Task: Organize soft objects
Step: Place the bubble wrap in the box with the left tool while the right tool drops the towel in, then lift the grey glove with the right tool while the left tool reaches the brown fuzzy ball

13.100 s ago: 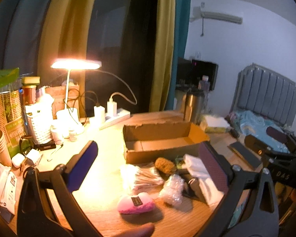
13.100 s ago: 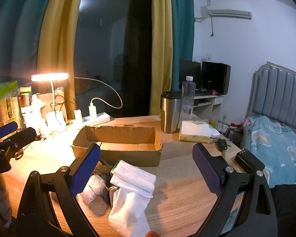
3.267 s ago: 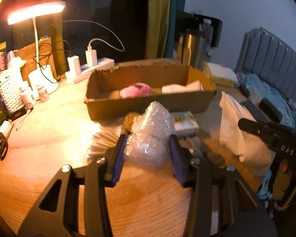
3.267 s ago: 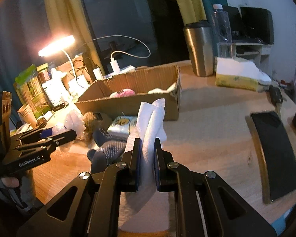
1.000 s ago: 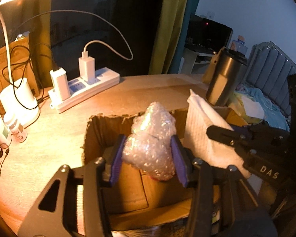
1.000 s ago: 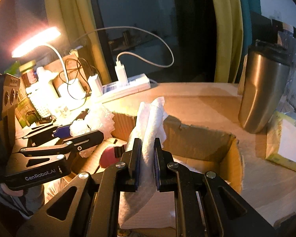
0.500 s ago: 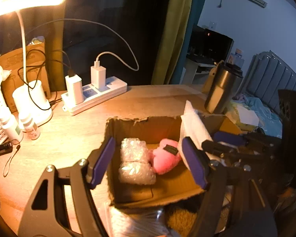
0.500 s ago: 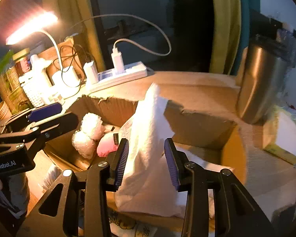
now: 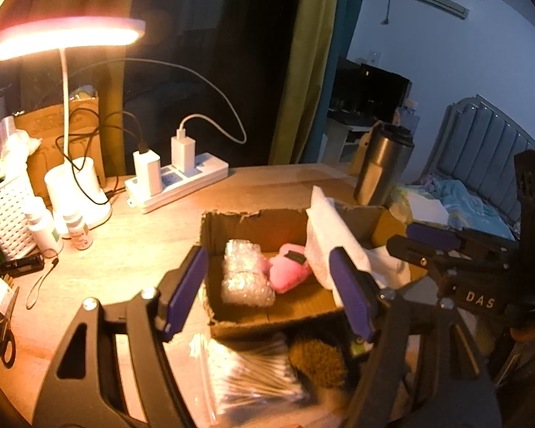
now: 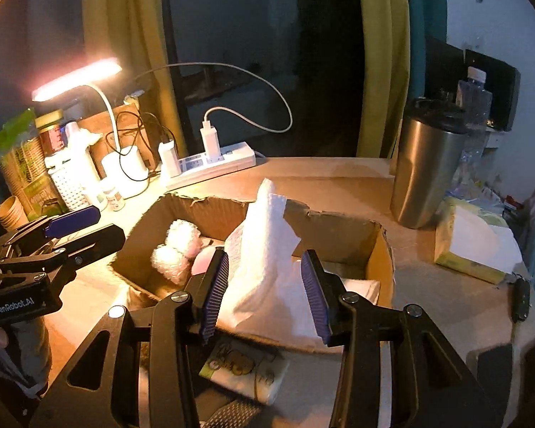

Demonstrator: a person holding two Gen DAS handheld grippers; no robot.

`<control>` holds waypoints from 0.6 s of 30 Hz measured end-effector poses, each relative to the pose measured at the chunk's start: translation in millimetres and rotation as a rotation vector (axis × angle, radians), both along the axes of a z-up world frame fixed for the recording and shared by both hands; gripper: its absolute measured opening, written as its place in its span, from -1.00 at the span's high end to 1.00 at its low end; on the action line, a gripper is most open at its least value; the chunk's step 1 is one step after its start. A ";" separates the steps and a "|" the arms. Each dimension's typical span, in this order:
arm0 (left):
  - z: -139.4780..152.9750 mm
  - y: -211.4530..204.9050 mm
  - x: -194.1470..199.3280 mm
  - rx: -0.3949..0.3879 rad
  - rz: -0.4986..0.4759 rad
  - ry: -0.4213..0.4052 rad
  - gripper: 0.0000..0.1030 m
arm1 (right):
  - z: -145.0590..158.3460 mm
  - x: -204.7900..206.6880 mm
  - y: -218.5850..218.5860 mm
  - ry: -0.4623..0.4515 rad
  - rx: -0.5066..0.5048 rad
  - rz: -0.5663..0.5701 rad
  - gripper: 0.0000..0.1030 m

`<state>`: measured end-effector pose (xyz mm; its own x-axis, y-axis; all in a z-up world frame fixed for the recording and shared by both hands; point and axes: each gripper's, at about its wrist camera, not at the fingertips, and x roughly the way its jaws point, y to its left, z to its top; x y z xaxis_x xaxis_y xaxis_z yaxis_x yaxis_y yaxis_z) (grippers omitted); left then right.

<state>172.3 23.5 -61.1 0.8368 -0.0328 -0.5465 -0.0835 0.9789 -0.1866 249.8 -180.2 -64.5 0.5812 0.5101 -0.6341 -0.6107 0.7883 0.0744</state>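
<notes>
An open cardboard box (image 9: 253, 223) (image 10: 378, 267) stands on the wooden table. Inside lie a bubble wrap bundle (image 9: 244, 274) (image 10: 176, 246), a pink plush (image 9: 289, 267) and a white towel (image 9: 330, 239) (image 10: 264, 249) that stands up against the box's right part. My left gripper (image 9: 267, 292) is open and empty above the box's near left corner. My right gripper (image 10: 267, 289) is open, its jaws on either side of the towel without gripping it. Each gripper shows in the other's view, the right one (image 9: 442, 246) and the left one (image 10: 53, 235).
In front of the box lie a bag of cotton swabs (image 9: 249, 374), a brown scrubber (image 9: 317, 358) and a small packet (image 10: 246, 367). A steel tumbler (image 10: 426, 171), tissue pack (image 10: 478, 246), power strip (image 9: 178, 182), lamp (image 9: 67, 35) and bottles (image 9: 46, 228) stand around.
Both grippers have opened wider and pulled back a little from the box. The bubble wrap and the towel stay in the box where they were let go.
</notes>
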 end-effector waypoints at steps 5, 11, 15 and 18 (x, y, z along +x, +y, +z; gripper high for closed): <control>0.6 -3.4 -17.0 0.003 -0.007 -0.004 -0.41 | 5.9 -20.0 -7.3 -0.017 0.009 -0.010 0.12; -0.1 -7.7 -34.8 0.005 -0.023 -0.009 -0.41 | 5.6 -40.8 -17.3 -0.023 0.014 -0.039 0.12; -0.3 -9.8 -46.8 0.005 -0.032 -0.017 -0.41 | 4.8 -53.9 -23.1 -0.024 0.015 -0.055 0.12; -3.5 -9.2 -55.6 -0.001 -0.032 -0.017 -0.41 | 3.3 -63.5 -27.1 -0.025 0.012 -0.067 0.12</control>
